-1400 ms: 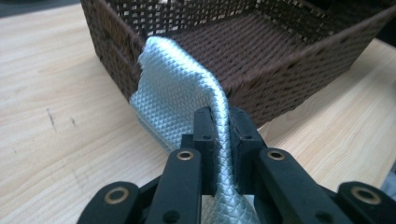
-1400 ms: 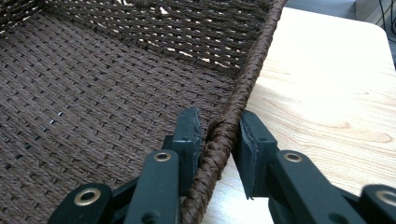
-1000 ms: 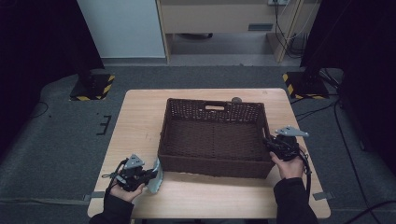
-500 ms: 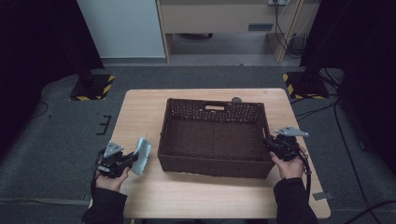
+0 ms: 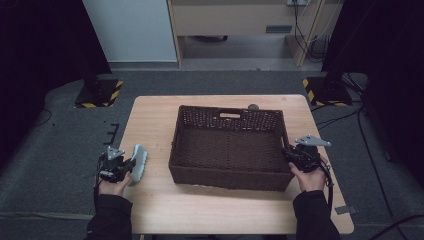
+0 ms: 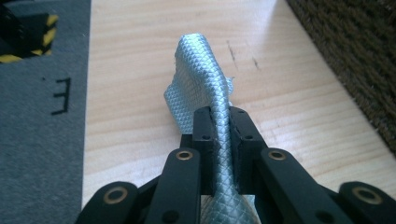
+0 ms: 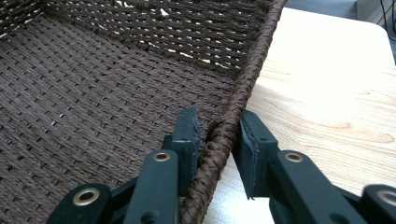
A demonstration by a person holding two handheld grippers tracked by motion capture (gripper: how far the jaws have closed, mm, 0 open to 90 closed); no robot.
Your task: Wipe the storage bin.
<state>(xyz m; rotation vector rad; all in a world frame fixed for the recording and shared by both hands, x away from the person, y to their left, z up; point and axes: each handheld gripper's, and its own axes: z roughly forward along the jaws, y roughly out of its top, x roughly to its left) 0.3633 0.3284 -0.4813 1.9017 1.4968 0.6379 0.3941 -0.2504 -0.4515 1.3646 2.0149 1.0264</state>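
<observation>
At the left edge of a pale wooden bench (image 5: 220, 210), the left gripper (image 6: 223, 126) has its fingers (image 6: 204, 140) clamped on a light blue textured cloth (image 6: 198, 74), which rises folded above them, just over the bench top. The right gripper (image 7: 218, 140) has its fingers (image 7: 187, 140) clamped on the braided right-hand rim of a dark brown wicker basket (image 5: 227, 150) standing mid-bench, one finger inside the wall, one outside.
</observation>
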